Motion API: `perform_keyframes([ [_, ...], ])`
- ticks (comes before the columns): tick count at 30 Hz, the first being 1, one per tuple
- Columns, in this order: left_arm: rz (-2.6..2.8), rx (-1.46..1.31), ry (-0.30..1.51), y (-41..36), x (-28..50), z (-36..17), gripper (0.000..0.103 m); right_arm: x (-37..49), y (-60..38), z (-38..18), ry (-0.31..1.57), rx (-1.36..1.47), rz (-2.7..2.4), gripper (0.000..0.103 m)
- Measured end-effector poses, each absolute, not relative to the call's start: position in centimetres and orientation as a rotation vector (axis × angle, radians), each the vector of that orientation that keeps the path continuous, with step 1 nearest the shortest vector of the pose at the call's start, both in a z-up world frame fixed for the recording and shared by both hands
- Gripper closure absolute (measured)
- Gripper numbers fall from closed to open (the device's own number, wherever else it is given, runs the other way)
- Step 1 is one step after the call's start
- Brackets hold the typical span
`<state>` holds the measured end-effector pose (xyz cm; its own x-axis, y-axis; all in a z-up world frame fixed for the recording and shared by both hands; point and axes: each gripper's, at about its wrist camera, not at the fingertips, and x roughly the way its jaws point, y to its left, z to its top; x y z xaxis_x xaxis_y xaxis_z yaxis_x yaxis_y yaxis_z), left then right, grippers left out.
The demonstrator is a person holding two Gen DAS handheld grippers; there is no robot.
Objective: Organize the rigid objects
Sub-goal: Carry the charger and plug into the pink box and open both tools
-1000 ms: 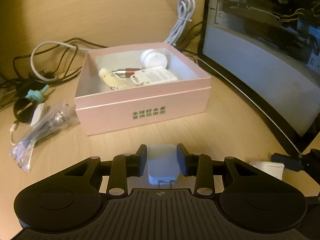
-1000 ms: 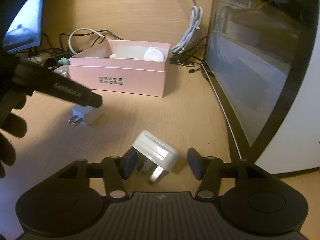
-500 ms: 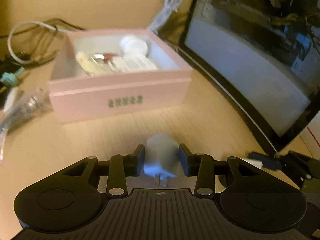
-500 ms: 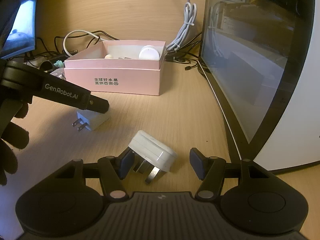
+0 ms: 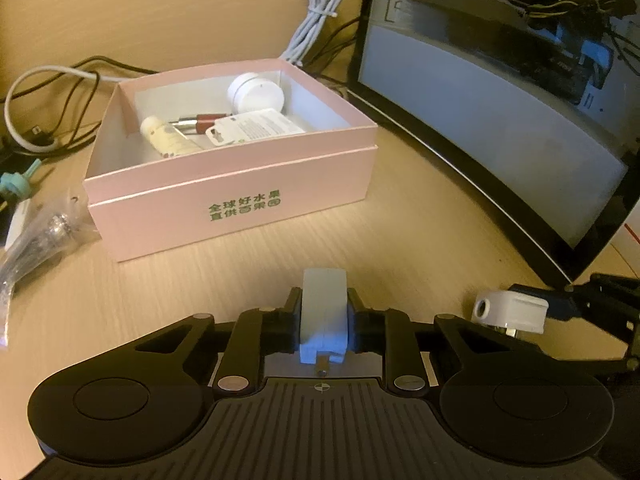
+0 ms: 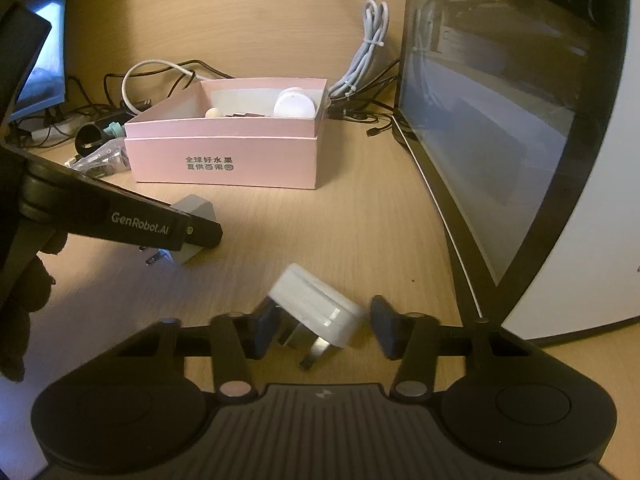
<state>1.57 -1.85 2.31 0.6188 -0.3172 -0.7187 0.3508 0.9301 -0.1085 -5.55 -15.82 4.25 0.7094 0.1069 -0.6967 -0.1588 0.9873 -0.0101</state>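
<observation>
Right claw (image 6: 320, 330) open around white plug (image 6: 316, 308), pink box (image 6: 224, 160) beyond

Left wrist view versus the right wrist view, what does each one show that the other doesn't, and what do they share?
Only the left wrist view shows the cream bottle's label and the printed packet inside the pink box. Only the right wrist view shows the left gripper's side logo and the three-pin charger's metal pins. Both show the box, the two-prong charger, the three-pin charger, the round white jar and the monitor.

You are at an office desk, wooden desk top (image 5: 400, 240), big curved screen (image 5: 500, 120) at 2 o'clock, tangled cables (image 5: 52, 92) at 10 o'clock.
</observation>
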Motion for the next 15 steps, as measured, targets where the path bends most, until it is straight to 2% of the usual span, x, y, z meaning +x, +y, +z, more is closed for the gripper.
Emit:
perform_keyframes([
  [15, -0.403, 0.028, 0.787, 2.1, -2.0, 4.2, 0.079, -6.5, -14.3, 7.3, 0.729, -0.175, 0.185, 0.058],
])
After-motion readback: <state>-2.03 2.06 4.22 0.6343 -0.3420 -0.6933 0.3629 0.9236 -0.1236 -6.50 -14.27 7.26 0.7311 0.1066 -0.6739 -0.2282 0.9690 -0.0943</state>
